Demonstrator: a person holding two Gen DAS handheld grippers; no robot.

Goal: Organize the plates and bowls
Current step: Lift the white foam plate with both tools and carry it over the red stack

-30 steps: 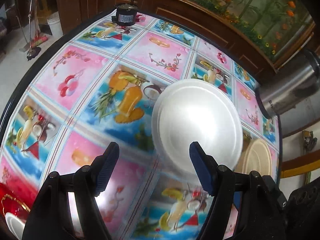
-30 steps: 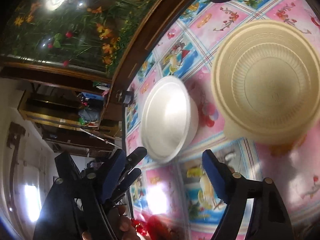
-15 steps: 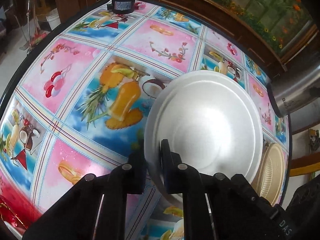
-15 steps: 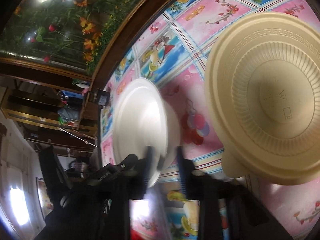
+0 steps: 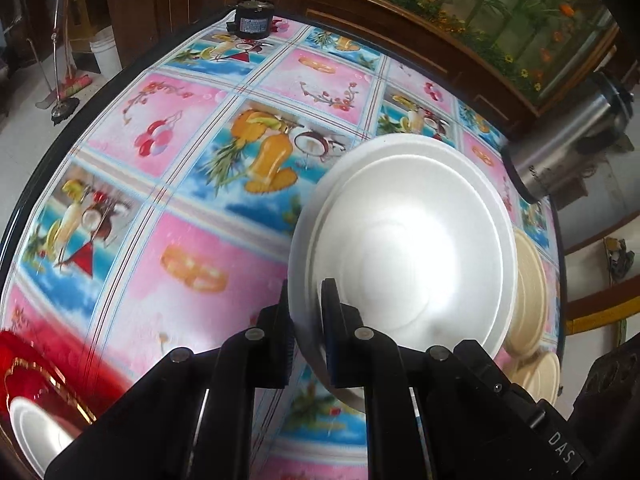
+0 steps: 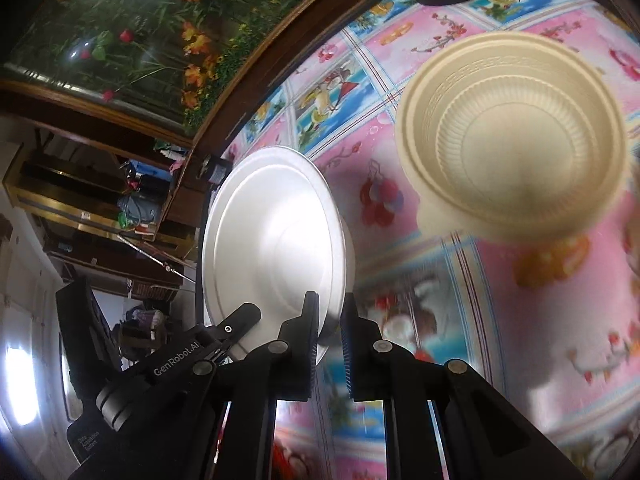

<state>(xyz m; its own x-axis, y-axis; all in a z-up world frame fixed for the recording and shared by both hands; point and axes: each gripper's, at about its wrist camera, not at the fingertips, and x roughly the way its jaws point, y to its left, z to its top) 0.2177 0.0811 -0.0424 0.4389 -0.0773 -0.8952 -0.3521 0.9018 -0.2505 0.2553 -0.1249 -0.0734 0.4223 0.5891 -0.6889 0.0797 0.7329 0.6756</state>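
1. Since both claws are clamped on the same white dish (image 5: 408, 248), what matters is where each one bites. The left gripper (image 5: 306, 320) pinches the near rim, with one pad inside and one outside.
2. The right gripper (image 6: 330, 332) is closed on the rim too, a bit further round the same near side, so the two claws sit close together, not opposite.
3. The dish stretches away from both claws over the flowery table (image 5: 192, 128). It looks sharp while the cloth is smeared, so I'd guess it's lifted clear.
4. Both hands angle downward, the left one more steeply.
5. The cream bowl (image 6: 516, 140) sits well apart from the dish, on the right gripper's side.
6. The dish's weight hangs out past the pinch points, so it could sag.
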